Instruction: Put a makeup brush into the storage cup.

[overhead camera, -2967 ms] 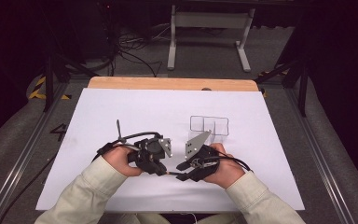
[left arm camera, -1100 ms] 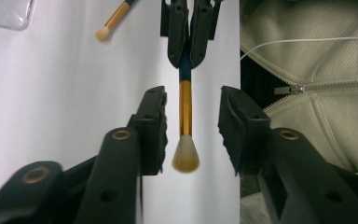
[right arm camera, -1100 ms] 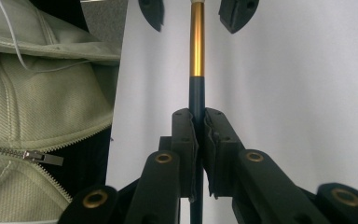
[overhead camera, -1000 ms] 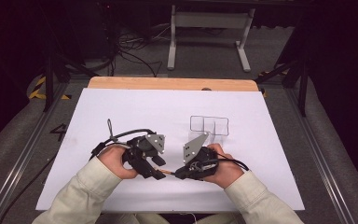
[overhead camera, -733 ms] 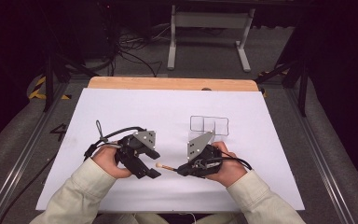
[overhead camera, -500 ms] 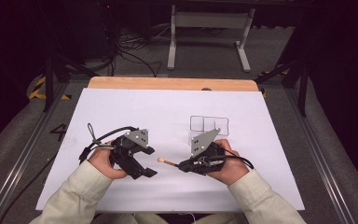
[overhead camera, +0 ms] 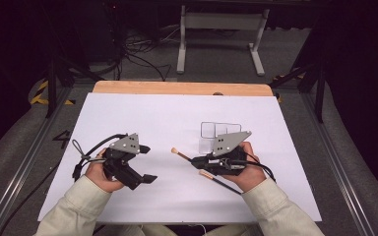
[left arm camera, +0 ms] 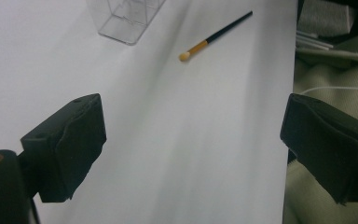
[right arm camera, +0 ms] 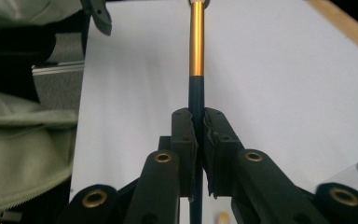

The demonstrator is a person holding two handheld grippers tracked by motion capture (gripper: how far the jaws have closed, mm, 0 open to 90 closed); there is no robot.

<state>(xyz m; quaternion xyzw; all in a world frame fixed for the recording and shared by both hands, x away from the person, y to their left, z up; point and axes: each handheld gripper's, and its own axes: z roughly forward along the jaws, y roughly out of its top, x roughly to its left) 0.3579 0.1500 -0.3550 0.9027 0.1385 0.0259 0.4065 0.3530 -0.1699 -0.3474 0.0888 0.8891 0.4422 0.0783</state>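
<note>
Now I'm clamping the slim black-and-gold makeup brush (right arm camera: 196, 56) in my right tongs (right arm camera: 196, 122), steering carefully toward the clear plastic organizer (overhead camera: 215, 132); my left tongs (left arm camera: 193, 144) have just been opening, gaping empty.

Slim black-handled makeup brush (overhead camera: 182, 155) with gold ferrule, level above the white table, bristles leftward

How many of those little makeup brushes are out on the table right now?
2. One brush is clamped in the right hand-held gripper, tip pointing toward the left hand. The second brush lies on the white table just under that hand. More may be hidden beneath the hands.
</note>
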